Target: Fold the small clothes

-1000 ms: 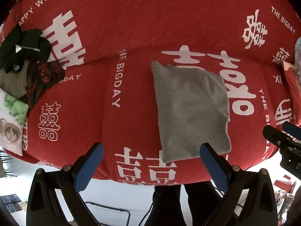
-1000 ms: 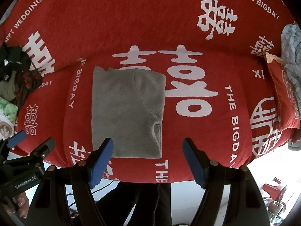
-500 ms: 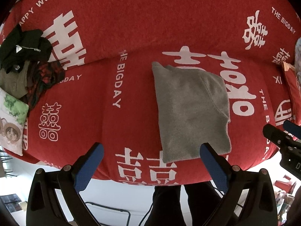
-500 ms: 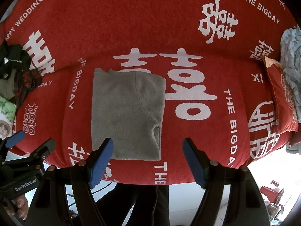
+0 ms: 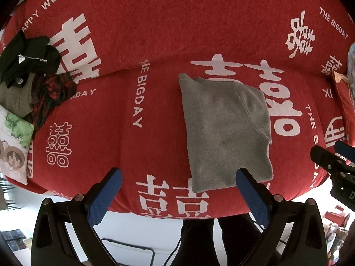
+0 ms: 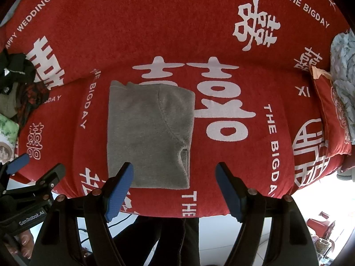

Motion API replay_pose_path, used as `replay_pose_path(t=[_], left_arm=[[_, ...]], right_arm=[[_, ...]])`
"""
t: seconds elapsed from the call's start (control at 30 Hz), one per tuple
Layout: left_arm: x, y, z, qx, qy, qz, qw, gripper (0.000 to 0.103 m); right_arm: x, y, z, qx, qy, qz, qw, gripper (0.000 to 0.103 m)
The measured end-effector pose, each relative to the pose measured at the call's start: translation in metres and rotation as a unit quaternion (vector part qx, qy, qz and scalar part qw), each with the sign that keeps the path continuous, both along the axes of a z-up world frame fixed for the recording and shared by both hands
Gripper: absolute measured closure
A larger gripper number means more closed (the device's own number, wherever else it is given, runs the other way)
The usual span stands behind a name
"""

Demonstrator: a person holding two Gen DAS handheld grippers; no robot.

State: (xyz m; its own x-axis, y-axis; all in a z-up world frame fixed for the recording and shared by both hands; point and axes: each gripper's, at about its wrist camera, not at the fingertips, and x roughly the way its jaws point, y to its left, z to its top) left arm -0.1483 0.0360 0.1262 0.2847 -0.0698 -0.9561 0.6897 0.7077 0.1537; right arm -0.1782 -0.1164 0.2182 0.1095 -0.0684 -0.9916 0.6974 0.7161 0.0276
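A small grey knit garment (image 5: pixel 224 130) lies folded into a rectangle on the red sofa seat (image 5: pixel 142 102); it also shows in the right wrist view (image 6: pixel 148 137). My left gripper (image 5: pixel 177 184) is open and empty, held above the seat's front edge, its right finger over the garment's near edge. My right gripper (image 6: pixel 175 177) is open and empty, just in front of the garment's near edge. The right gripper shows at the right edge of the left wrist view (image 5: pixel 330 161), and the left gripper at the left of the right wrist view (image 6: pixel 33 177).
A pile of dark and plaid clothes (image 5: pixel 28 75) lies at the seat's left end, above a cartoon-print cushion (image 5: pixel 13 144). A red cushion (image 6: pixel 332 115) and pale blue cloth (image 6: pixel 344 66) sit at the right end. White floor lies below the seat edge.
Both grippers stay open and almost still; the views have shifted only slightly. The garment has not moved.
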Motion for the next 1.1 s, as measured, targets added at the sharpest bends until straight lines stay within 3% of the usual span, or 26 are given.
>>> replay_pose_path(t=[1.1], left_arm=[[0.0025, -0.0017, -0.0008, 0.003, -0.004, -0.006, 1.0000, 0.001]], right_arm=[[0.0023, 0.0013, -0.0005, 0.000, 0.001, -0.001, 1.000, 0.024]])
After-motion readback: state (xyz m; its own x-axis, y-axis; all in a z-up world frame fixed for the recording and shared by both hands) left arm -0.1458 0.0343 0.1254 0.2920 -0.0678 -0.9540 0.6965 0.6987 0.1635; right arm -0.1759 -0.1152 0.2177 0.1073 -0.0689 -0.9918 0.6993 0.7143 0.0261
